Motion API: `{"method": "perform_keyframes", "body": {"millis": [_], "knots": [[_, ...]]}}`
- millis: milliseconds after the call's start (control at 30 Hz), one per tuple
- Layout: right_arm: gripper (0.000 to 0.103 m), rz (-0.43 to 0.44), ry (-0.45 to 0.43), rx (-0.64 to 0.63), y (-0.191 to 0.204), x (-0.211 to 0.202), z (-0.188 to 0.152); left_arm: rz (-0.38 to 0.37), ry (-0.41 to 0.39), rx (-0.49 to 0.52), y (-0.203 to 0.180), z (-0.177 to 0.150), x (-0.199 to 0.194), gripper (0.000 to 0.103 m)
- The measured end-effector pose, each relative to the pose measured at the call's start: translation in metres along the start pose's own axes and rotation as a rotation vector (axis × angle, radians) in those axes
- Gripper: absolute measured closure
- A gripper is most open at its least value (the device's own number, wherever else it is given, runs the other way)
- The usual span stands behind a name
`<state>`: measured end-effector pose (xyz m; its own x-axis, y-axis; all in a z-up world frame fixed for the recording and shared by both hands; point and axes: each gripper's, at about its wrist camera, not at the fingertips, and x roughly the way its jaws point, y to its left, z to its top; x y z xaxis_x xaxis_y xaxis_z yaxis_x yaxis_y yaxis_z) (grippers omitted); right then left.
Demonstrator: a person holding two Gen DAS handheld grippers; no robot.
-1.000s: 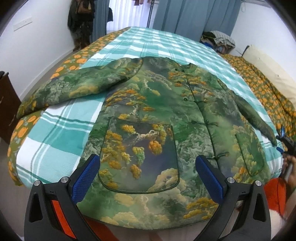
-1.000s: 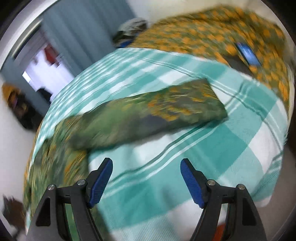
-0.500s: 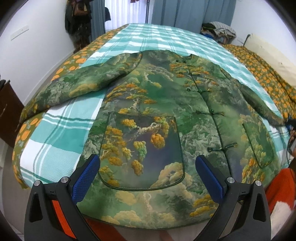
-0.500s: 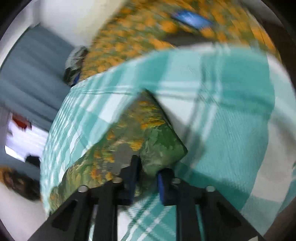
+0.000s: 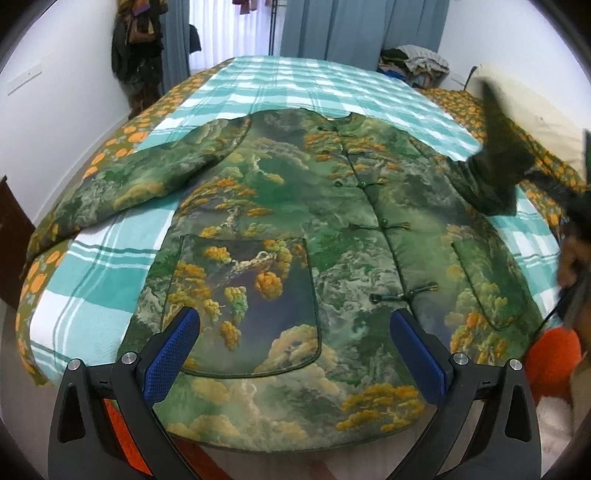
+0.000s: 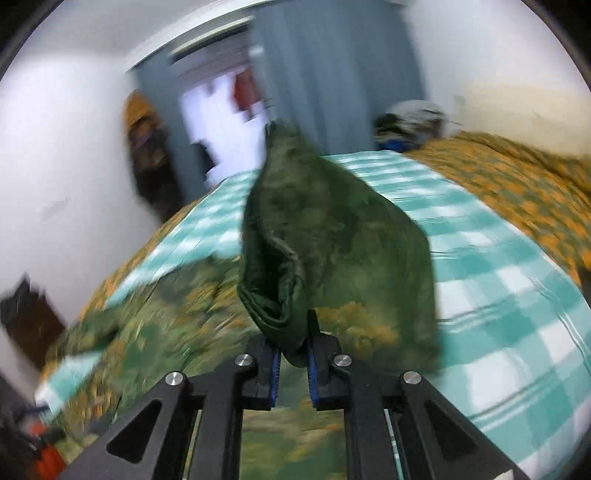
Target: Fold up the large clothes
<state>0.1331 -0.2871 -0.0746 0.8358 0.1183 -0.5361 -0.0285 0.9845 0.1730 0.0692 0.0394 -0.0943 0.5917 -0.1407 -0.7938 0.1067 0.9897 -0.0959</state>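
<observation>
A large green padded jacket (image 5: 295, 229) with yellow tree print lies front up on the teal plaid bedspread (image 5: 306, 85). Its left sleeve (image 5: 129, 184) lies spread out to the left. My left gripper (image 5: 291, 354) is open and empty, held above the jacket's hem. My right gripper (image 6: 293, 360) is shut on the cuff of the right sleeve (image 6: 332, 240) and holds it lifted off the bed. The raised sleeve also shows at the right of the left wrist view (image 5: 498, 147).
An orange floral quilt (image 6: 517, 184) covers the right side of the bed. A pile of clothes (image 5: 413, 62) sits at the far end by the blue curtains (image 5: 354, 29). A dark cabinet (image 5: 11, 236) stands on the left by the wall.
My right gripper shut on the right sleeve's cuff and lifted it up off the bed. My left gripper stayed open and moved slightly back above the hem.
</observation>
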Motion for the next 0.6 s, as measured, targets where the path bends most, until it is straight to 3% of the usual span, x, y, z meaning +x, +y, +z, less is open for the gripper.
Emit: {"method": "perform_keyframes", "body": {"millis": [200,300,333,367,433,600], "knots": [[0.091,0.041,0.141,-0.150,0.073,0.045,-0.060,-0.004,-0.001,-0.001,0.001,-0.001,-0.003,0.001],[0.083,0.046,0.241,-0.179,0.086,0.059,-0.083,-0.032,0.014,-0.007,-0.002,0.004,0.001,0.001],[0.073,0.057,0.276,-0.182,0.087,0.063,-0.090,-0.054,0.023,-0.008,-0.006,0.008,0.004,0.001],[0.056,0.076,0.293,-0.177,0.081,0.065,-0.094,-0.075,0.029,-0.008,-0.009,0.012,0.007,0.001],[0.041,0.148,0.306,-0.147,0.076,0.055,-0.099,-0.151,0.051,-0.012,-0.020,0.024,0.016,0.001],[0.040,0.187,0.275,-0.094,0.061,0.011,-0.104,-0.382,0.148,-0.020,-0.063,0.057,0.061,0.001]]}}
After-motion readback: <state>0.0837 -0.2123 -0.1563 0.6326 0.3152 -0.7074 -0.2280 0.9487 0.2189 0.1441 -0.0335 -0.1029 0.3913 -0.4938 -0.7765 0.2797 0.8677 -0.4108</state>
